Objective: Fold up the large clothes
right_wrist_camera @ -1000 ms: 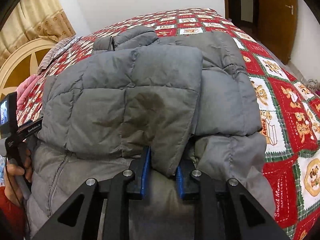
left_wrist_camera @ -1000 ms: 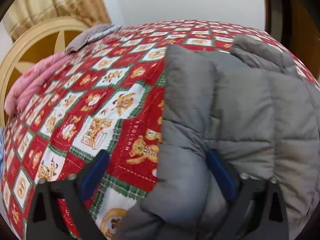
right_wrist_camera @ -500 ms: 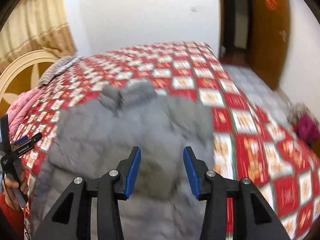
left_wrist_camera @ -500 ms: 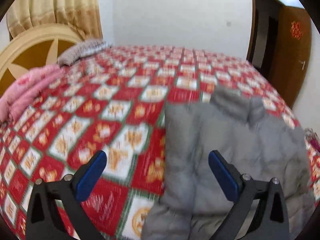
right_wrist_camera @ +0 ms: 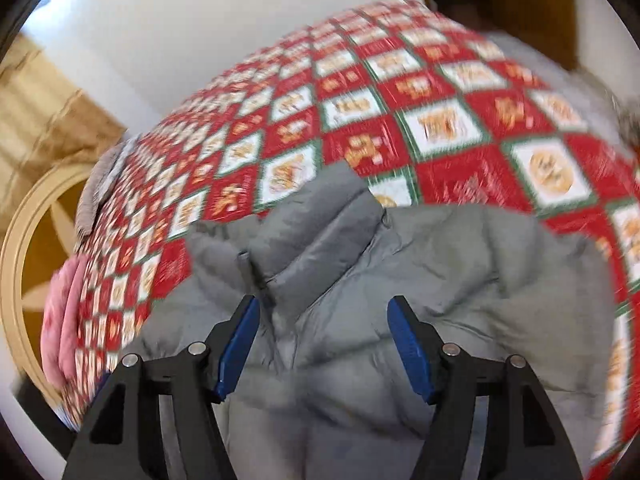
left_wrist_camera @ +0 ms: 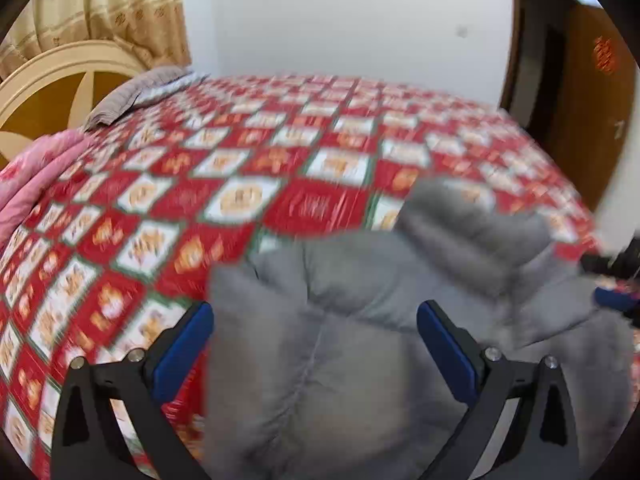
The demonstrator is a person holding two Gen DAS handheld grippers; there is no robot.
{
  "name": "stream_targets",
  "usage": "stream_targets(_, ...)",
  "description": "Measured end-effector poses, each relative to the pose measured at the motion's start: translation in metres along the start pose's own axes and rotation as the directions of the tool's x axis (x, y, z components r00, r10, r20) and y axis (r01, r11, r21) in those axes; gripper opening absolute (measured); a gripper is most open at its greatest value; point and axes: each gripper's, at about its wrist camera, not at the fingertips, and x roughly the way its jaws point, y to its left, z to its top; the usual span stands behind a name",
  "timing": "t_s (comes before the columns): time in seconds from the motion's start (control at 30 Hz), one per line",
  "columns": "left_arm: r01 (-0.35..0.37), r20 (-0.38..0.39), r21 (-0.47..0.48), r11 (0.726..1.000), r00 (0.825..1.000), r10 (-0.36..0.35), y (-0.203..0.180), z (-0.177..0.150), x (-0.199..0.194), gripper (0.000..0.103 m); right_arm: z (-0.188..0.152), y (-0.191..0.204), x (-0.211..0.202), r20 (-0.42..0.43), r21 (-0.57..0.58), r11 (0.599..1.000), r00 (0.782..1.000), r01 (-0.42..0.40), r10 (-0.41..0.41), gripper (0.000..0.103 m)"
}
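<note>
left wrist view: the left gripper (left_wrist_camera: pixel 314 338) hangs above the grey puffer jacket (left_wrist_camera: pixel 360 360), its fingers (left_wrist_camera: pixel 184 344) spread wide and clamping nothing; the jacket lies bunched on the bed's red patchwork quilt (left_wrist_camera: pixel 200 208), near its front edge. the puffy folded layers look likely to spring apart now that nothing pins them. right wrist view: the right gripper (right_wrist_camera: pixel 322 346) has just been opening its fingers (right_wrist_camera: pixel 408 348), free of the cloth, over the collar (right_wrist_camera: pixel 320 232). around: a rounded headboard (right_wrist_camera: pixel 24 264), pink bedding (right_wrist_camera: pixel 64 312), curtain (left_wrist_camera: pixel 100 4), white wall, brown door (left_wrist_camera: pixel 592 92).
</note>
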Motion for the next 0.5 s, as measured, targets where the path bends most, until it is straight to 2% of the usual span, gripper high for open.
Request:
stream_targets(0.1,-0.053,-0.045,0.014,0.998,0.998,0.053,-0.008,-0.018,0.020,0.103,0.010,0.000,0.020,0.014,0.063,0.998,1.000,0.010,-0.011,0.067)
stream_targets(0.23,-0.062,-0.002,0.022,0.998,0.998,0.062,-0.011,-0.020,0.011,0.103,0.036,0.012,0.037,0.038,0.112,0.993,0.999,0.027,-0.031,0.071)
stream_targets(0.3,-0.051,-0.008,0.012,0.999,0.999,0.051,-0.009,-0.020,0.013,0.103,0.050,0.017,0.054,0.014,0.144,0.989,0.999,0.043,-0.045,0.072)
stream_targets(0.5,-0.024,0.000,-0.007,1.000,1.000,0.024,-0.009,-0.017,0.018,0.103,0.071,0.031,0.095,-0.097,0.087,0.983,0.984,0.161,-0.152,0.072)
